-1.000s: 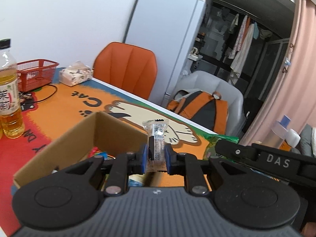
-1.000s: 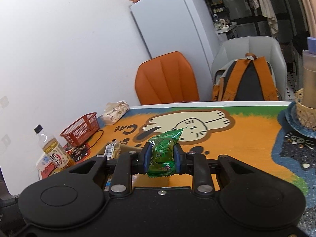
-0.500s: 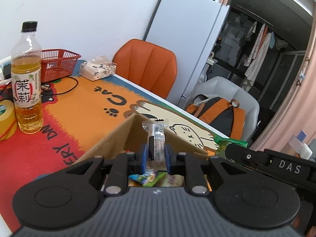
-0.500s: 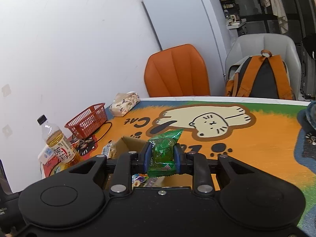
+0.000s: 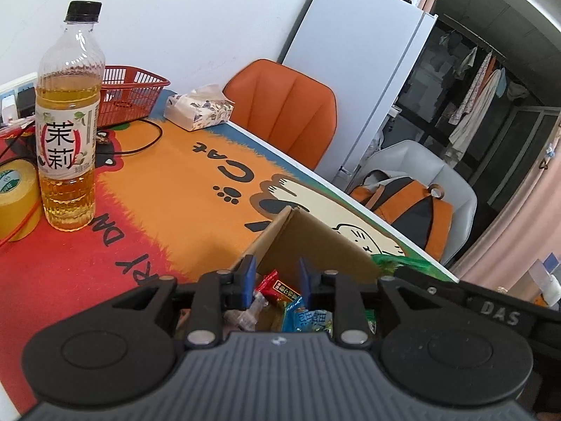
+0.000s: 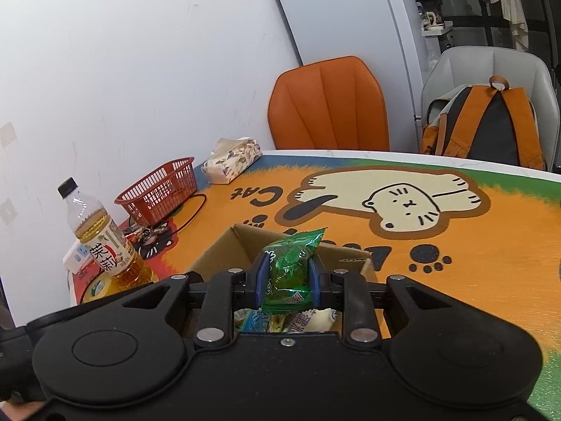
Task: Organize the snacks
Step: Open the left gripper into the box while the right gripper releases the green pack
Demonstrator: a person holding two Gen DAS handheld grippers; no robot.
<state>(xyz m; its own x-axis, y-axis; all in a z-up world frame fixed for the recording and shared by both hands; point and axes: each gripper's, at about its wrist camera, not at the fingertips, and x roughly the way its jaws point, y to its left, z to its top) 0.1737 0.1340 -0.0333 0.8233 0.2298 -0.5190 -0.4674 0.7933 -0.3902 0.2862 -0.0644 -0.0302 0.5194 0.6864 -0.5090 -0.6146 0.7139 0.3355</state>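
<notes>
Left tool [image 5: 275,279] over one box [image 5: 315,242], jaws just opening, nothing between. Right tool [image 6: 288,277] clamps one green packet [image 6: 289,270], frame centre. One bottle [image 5: 68,119] upper left.

Desk [image 6: 491,245] wearing bright mat: orange, red, green, with sleeping cat picture [image 6: 403,203] and word "Cat". Cardboard box [image 6: 224,256] sitting on mat near front, open top, snack packs lying inside. Tea bottle [image 5: 68,119] standing upright at left, yellow tape roll [image 5: 15,200] just beside it. Red basket [image 6: 157,189] sitting near wall. Tissue pack [image 6: 231,159] lying at far corner. Black cable [image 5: 147,140] curling by basket.
</notes>
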